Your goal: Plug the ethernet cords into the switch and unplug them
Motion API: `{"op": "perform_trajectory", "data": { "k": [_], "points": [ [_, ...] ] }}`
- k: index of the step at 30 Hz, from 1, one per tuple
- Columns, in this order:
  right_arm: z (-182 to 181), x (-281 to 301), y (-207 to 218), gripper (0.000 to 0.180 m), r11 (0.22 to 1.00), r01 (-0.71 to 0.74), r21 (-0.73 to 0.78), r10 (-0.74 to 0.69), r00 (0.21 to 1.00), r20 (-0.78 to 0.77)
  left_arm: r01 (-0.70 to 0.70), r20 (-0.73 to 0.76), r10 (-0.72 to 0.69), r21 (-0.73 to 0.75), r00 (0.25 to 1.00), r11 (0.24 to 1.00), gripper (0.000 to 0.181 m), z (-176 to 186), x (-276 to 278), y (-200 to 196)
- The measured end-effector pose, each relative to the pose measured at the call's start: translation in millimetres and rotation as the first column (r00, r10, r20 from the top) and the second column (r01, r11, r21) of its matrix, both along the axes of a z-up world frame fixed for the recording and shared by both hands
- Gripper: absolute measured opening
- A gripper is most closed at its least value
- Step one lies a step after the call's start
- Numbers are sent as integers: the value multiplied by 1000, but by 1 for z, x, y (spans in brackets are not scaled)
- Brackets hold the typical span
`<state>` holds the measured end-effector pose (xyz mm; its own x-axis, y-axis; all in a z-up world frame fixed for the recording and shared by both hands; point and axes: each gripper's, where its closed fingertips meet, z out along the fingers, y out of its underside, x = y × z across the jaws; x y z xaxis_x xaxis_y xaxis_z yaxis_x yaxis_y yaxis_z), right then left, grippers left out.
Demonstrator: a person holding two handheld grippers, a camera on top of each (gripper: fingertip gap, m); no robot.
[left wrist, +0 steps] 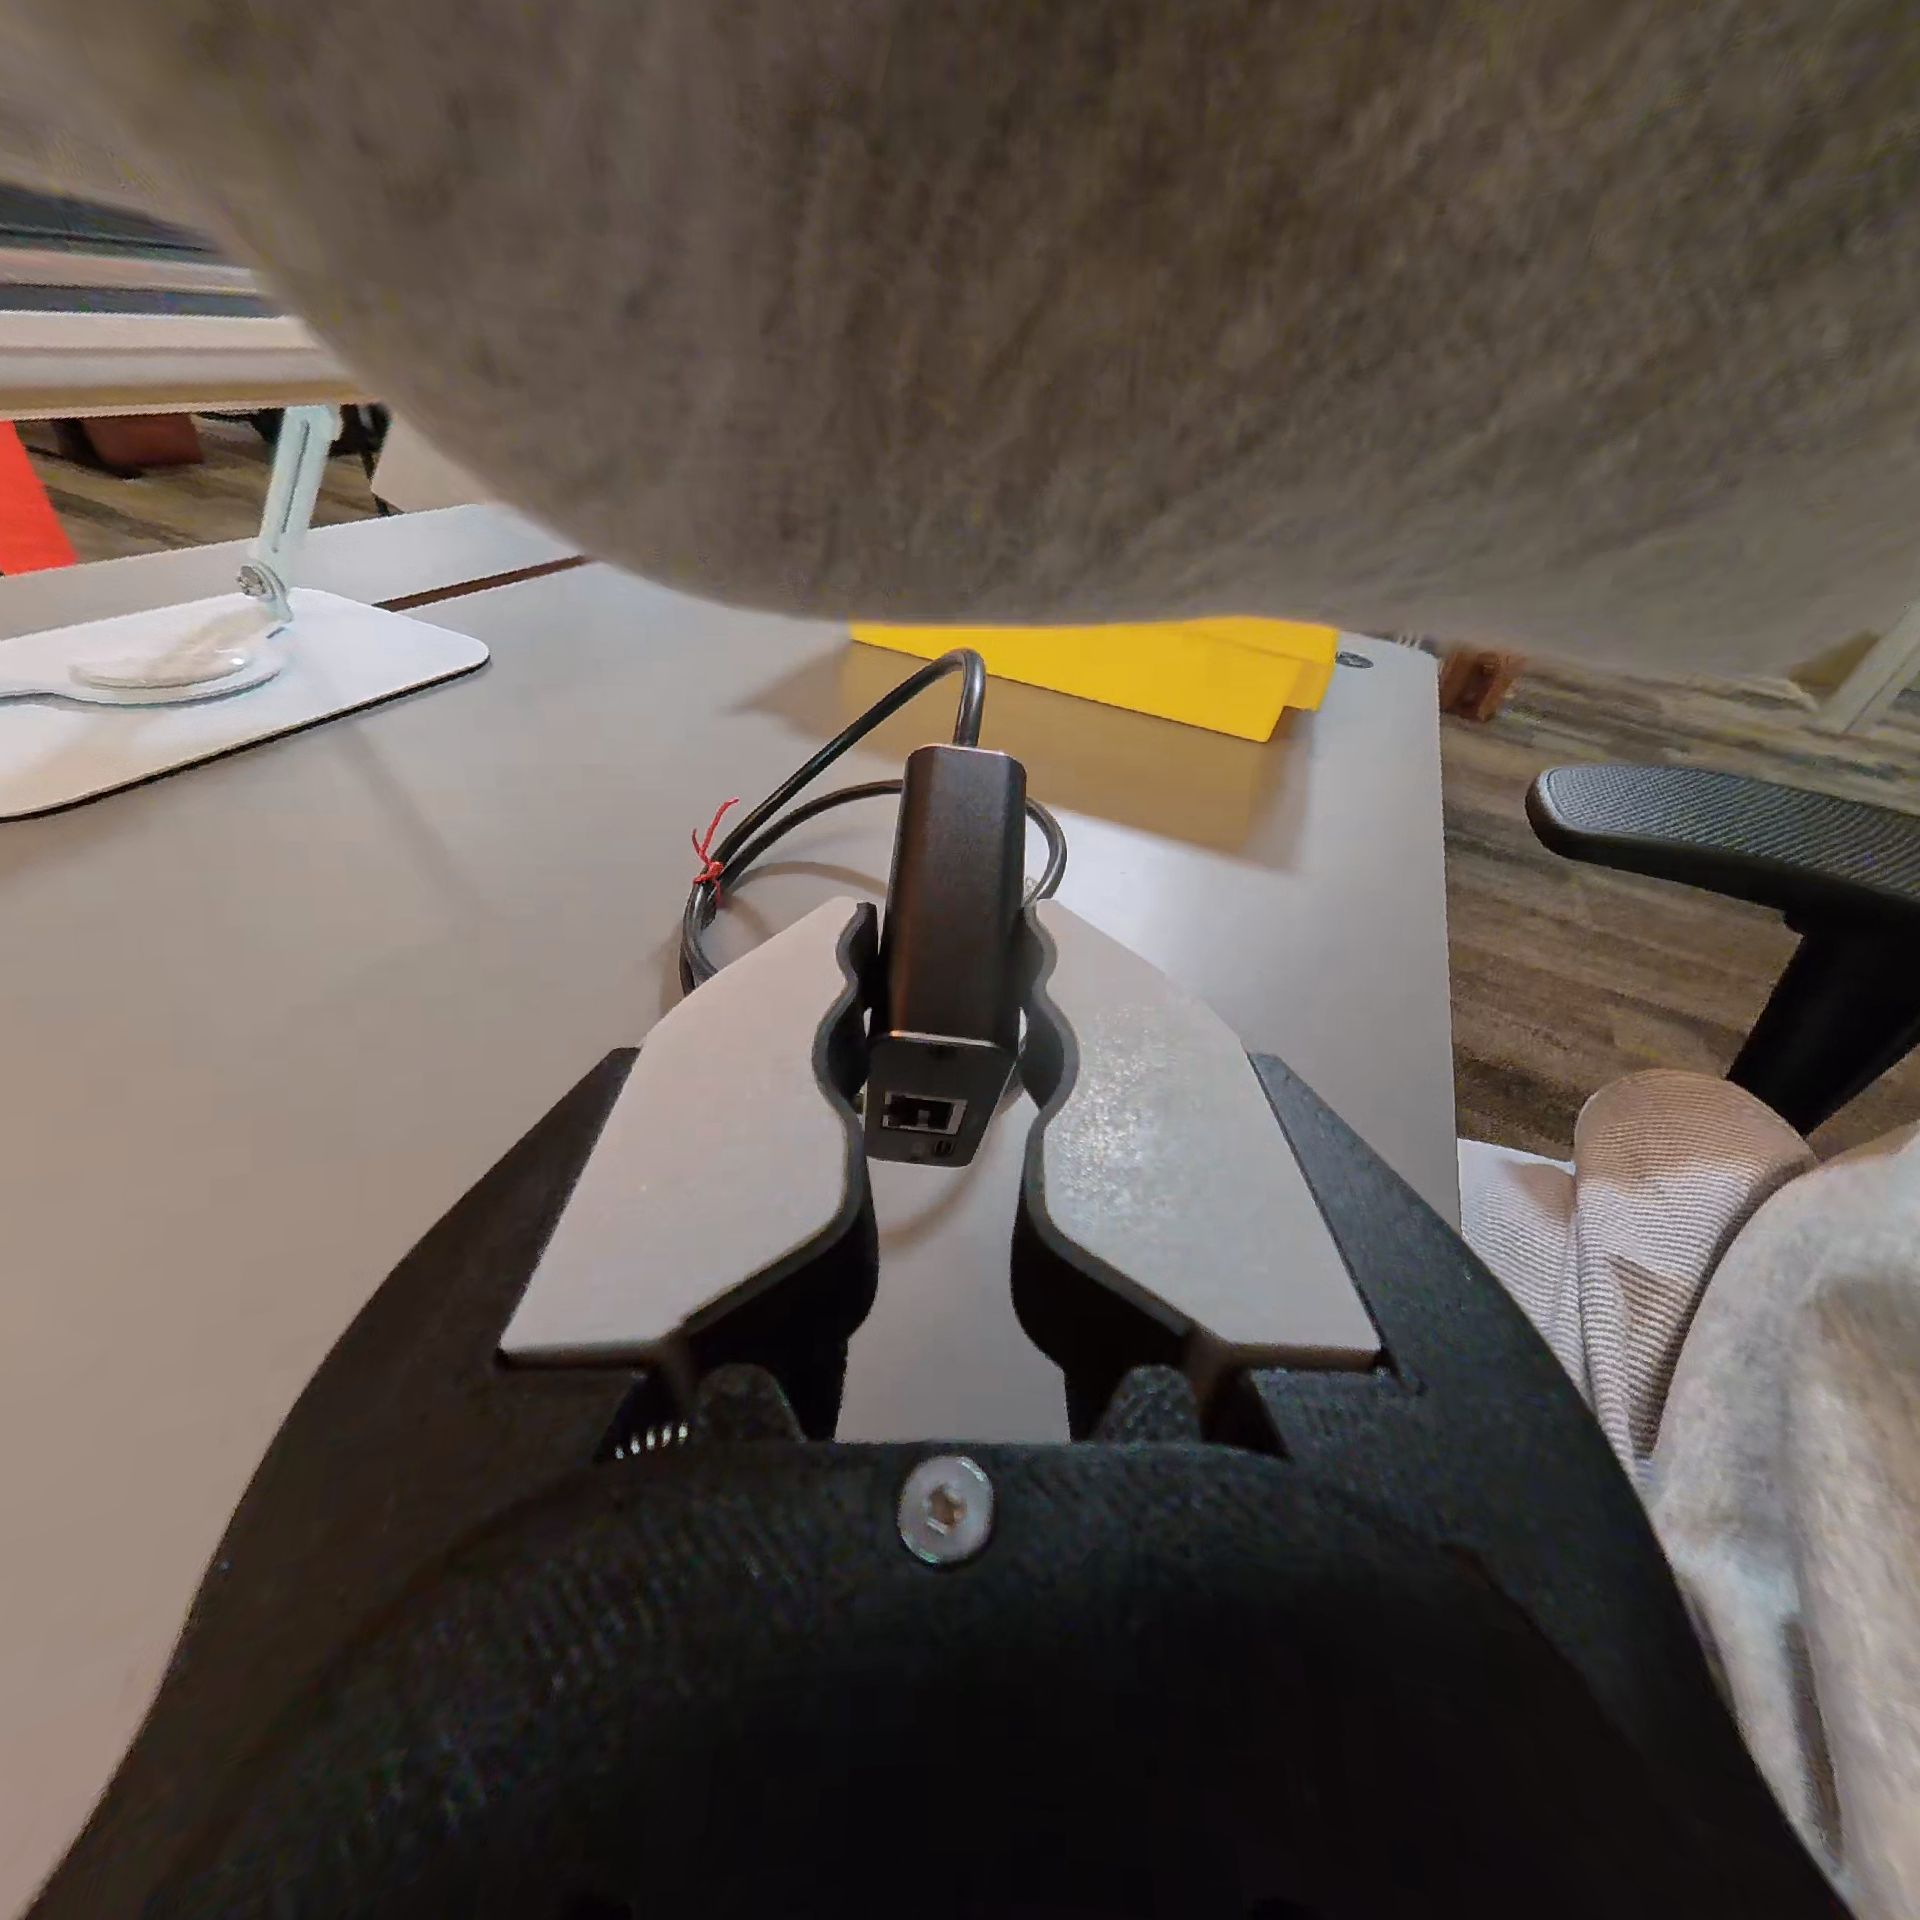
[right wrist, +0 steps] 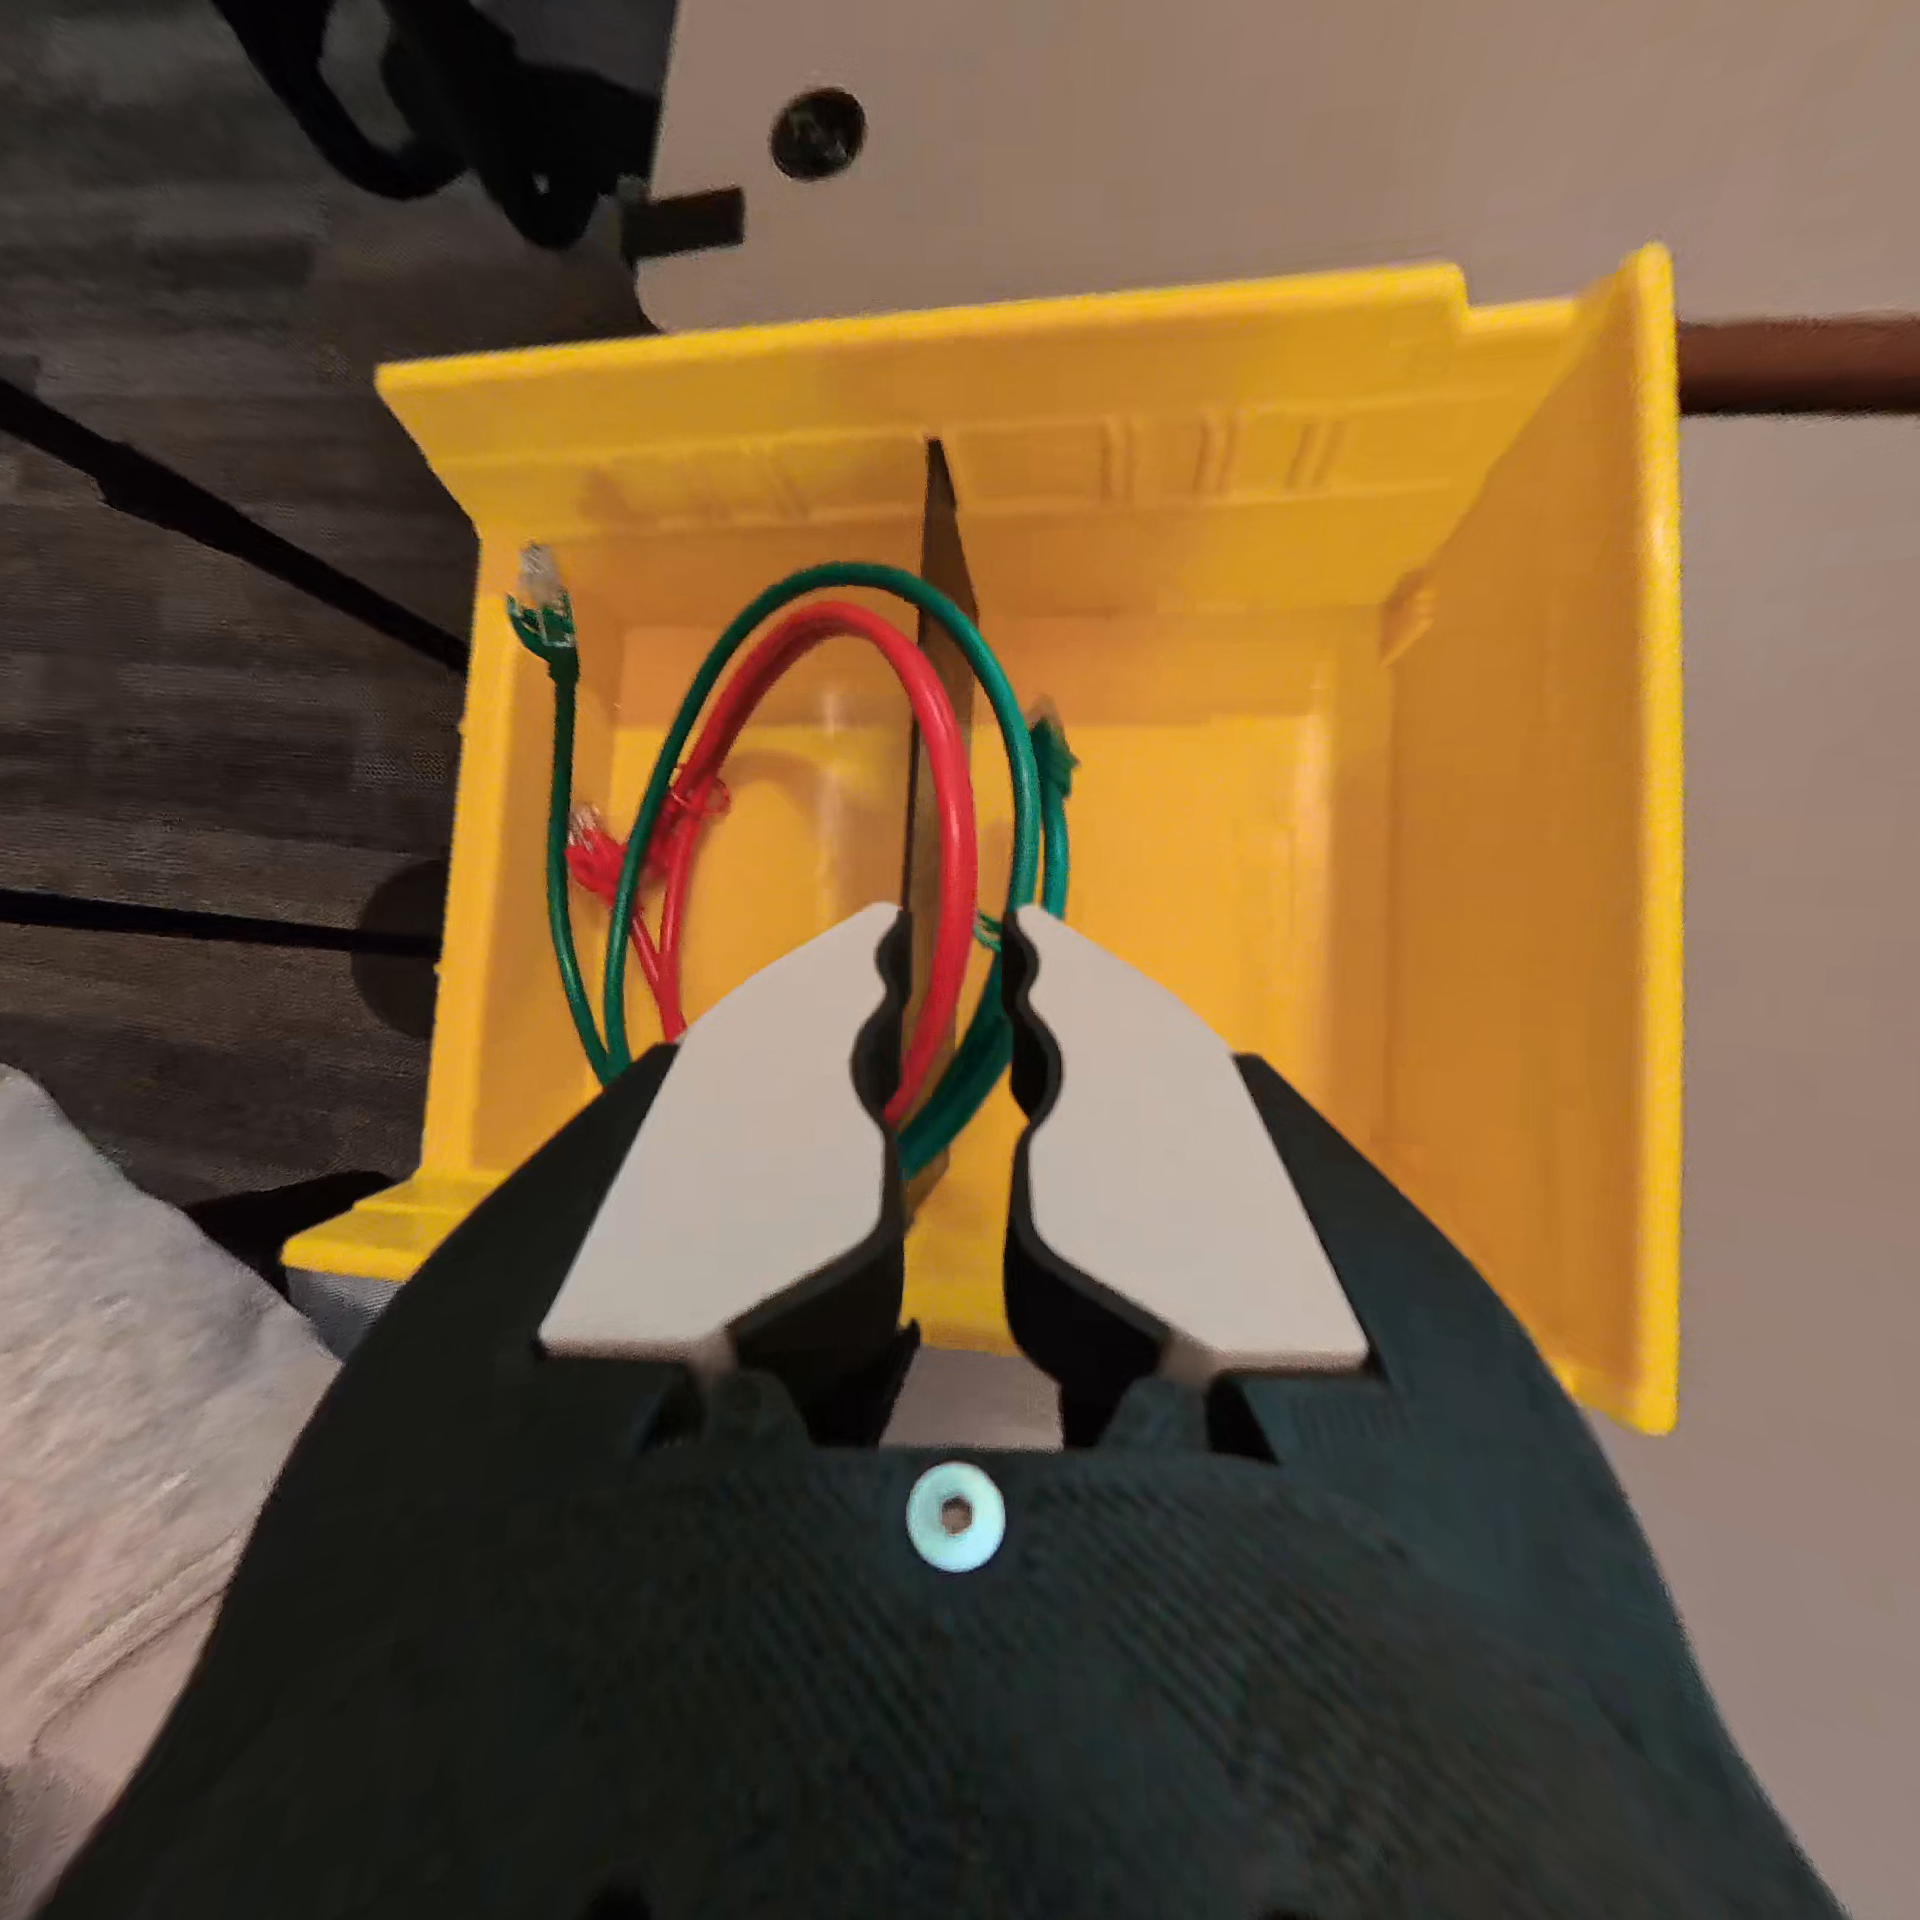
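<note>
In the left wrist view my left gripper is shut on a small black switch box, held just above the grey table. Its ethernet port faces the camera and is empty. Its thin black lead is coiled behind it, bound with a red twist tie. In the right wrist view my right gripper is open with a narrow gap, above a yellow bin. A red ethernet cord and a green one loop in the bin, their plugs loose; they pass below my fingers.
A grey sleeve fills the top of the left wrist view. The yellow bin lies behind the switch. A white base plate with a stand is at the left. A black chair armrest is off the table's right edge. A thin divider splits the bin.
</note>
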<state>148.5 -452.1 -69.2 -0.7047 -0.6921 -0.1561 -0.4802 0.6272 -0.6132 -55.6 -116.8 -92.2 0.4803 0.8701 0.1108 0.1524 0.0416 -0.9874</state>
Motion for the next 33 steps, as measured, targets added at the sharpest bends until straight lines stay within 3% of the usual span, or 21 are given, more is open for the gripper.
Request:
{"op": "perform_trajectory", "data": {
  "k": [5, 9, 12, 17, 23, 29, 33],
  "points": [
    [-15, 5, 1, 22, 996, -85, -25, 81, 988, -133, -3, -1, 3, 28, 1000, 1000, 24, 1, 0, -3],
    [-24, 5, 1, 7, 985, -155, -72, 129, 951, -282, -5, -4, 5, 29, 1000, 1000, 24, 2, 0, -3],
    [-11, 11, 3, 7, 973, -201, -116, 160, 942, -295, -1, -1, 1, 22, 1000, 1000, 24, 1, 0, -2],
    [48, 32, 9, 5, 963, -191, -188, 172, 978, -115, 8, 4, -8, 4, 1000, 1000, 24, 0, 0, 0],
    [122, 31, 10, 5, 926, -157, -345, 149, 988, -50, 10, 4, -10, -4, 1000, 1000, 24, -1, 0, 1],
    [203, -2, 16, 6, 872, 15, -489, 60, 989, 136, 8, -2, -8, 0, 1000, 1000, 24, 0, 0, 1],
    [244, -47, 42, 6, 833, 158, -530, 5, 956, 294, 11, 0, -11, -4, 1000, 1000, 24, 0, 1, 1]
  ]
}}
